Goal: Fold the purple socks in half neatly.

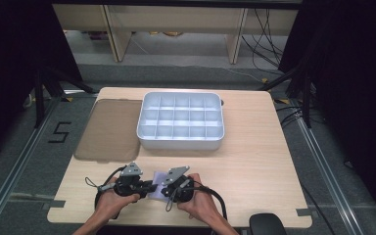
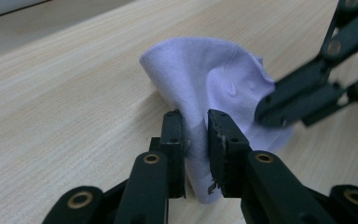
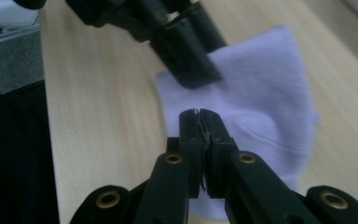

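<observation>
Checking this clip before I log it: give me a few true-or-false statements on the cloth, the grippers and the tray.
1. Both grippers grip the pale lilac cloth. True: the left gripper has it between its jaws and the right gripper is shut on an edge.
2. The cloth lies inside the white divided tray. False: it is near the table's front edge, apart from the tray.
3. The tray's compartments look empty. True.
4. A brown translucent lid sits on top of the tray. False: it lies flat on the table at the tray's left.
</observation>
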The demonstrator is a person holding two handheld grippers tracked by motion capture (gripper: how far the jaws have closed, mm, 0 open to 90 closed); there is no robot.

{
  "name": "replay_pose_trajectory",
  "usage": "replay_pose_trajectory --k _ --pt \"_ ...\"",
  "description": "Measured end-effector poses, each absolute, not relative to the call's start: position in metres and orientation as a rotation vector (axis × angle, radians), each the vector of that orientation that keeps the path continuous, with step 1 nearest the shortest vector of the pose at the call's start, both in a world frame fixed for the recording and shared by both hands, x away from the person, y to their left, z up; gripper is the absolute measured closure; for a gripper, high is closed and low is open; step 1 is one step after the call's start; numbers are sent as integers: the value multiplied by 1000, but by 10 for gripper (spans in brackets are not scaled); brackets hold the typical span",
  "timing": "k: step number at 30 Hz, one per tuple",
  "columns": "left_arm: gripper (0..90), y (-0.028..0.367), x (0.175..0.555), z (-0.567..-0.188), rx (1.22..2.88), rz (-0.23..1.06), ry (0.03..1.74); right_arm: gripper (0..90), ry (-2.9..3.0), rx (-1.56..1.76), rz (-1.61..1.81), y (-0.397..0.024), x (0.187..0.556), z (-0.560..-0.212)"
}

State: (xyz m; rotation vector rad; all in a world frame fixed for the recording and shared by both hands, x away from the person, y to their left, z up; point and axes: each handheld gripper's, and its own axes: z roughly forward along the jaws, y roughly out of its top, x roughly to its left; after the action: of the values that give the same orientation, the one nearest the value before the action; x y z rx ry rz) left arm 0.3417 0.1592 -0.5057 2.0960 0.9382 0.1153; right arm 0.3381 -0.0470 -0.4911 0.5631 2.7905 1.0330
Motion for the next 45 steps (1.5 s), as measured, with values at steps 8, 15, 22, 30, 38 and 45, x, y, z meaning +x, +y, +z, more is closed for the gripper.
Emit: replay_pose_trajectory --k 8,15,22,30,38,45 --pt "767 155 340 -503 2115 165 904 894 2834 550 1013 -37 337 -500" --pt "782 151 338 -501 2126 198 878 893 2758 598 1072 -47 348 -490" --pt "783 148 337 -499 2133 215 866 900 2668 683 1032 -54 383 -491" --pt "787 149 337 -497 2145 246 831 900 2677 694 1017 -54 386 -496" --pt "792 149 338 -497 2160 270 839 896 2665 687 1088 -67 375 -479" --pt "790 151 335 -494 2151 278 831 890 2741 649 1043 -73 361 -481"
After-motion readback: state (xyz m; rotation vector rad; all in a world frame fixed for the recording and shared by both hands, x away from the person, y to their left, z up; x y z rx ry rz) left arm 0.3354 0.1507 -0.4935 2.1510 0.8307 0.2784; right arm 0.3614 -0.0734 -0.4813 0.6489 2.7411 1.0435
